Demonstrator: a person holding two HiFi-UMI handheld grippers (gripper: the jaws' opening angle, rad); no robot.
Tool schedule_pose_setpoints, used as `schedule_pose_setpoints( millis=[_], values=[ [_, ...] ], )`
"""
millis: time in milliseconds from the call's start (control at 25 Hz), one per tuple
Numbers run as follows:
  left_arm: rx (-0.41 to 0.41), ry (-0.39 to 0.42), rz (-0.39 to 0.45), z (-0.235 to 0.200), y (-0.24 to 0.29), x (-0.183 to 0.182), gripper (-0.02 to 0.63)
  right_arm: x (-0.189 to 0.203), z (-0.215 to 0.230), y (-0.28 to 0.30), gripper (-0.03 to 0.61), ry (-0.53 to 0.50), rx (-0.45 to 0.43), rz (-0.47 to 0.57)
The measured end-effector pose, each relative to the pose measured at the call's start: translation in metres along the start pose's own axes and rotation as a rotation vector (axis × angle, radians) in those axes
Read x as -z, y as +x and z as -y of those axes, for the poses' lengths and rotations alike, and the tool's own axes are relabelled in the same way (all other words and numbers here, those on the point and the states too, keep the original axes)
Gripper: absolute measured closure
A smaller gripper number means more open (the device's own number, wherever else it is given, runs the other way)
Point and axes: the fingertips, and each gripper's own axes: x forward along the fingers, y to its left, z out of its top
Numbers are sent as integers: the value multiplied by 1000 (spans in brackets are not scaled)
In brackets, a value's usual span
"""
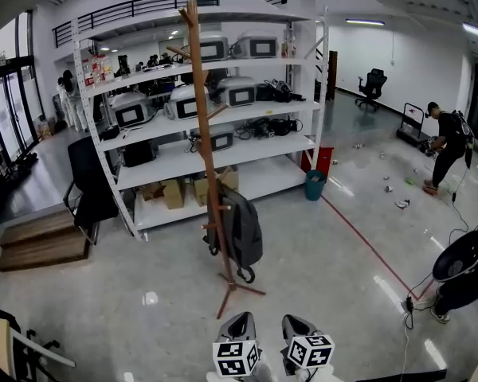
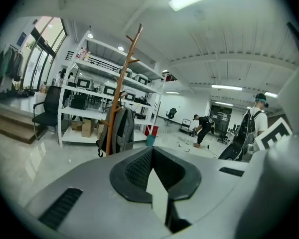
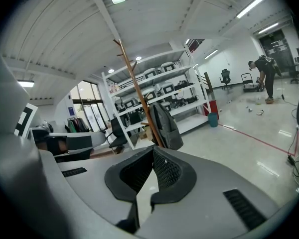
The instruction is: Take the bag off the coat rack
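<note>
**A:** What are the claws doing?

**B:** Both are closed on nothing. In its own view the left gripper (image 2: pixel 152 149) has its dark ribbed pads meeting at the tips. The right gripper (image 3: pixel 152 149) shows the same. They sit low and side by side at the bottom edge of the head view.

**A:** And the bag?

**B:** The bag (image 1: pixel 240 231), a grey backpack, hangs on the coat rack (image 1: pixel 201 110). It is low on the wooden pole, on the pole's right side in the head view. Its bottom is clear of the floor (image 1: pixel 319 285), and it is well apart from both grippers.

**A:** What does one view give that the others don't?

**B:** Only the head view shows the rack's spread feet and both marker cubes (image 1: pixel 237 358) from above. The left gripper view adds a standing person (image 2: pixel 256 118) wearing a backpack at the right edge. It also shows coats (image 2: pixel 5 66) hanging at the far left. The right gripper view sets the bag's side panel against the white shelving unit (image 3: pixel 159 91). It shares the red line (image 1: pixel 366 241) on the floor with the head view. A bent-over person (image 1: pixel 444 146) shows in all three.

**A:** Any writing?

**B:** Only the black-and-white square markers on the cubes are clear. Whatever is printed on the shelf goods is too small to read.
</note>
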Motion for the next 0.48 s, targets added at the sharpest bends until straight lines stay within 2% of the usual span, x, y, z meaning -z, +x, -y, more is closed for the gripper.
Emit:
schedule_pose_setpoints(
  millis=[480],
  values=[
    [-25, -15, 5, -46, 48, -30, 611, -27, -9, 69, 566, -22, -27, -18]
  ],
)
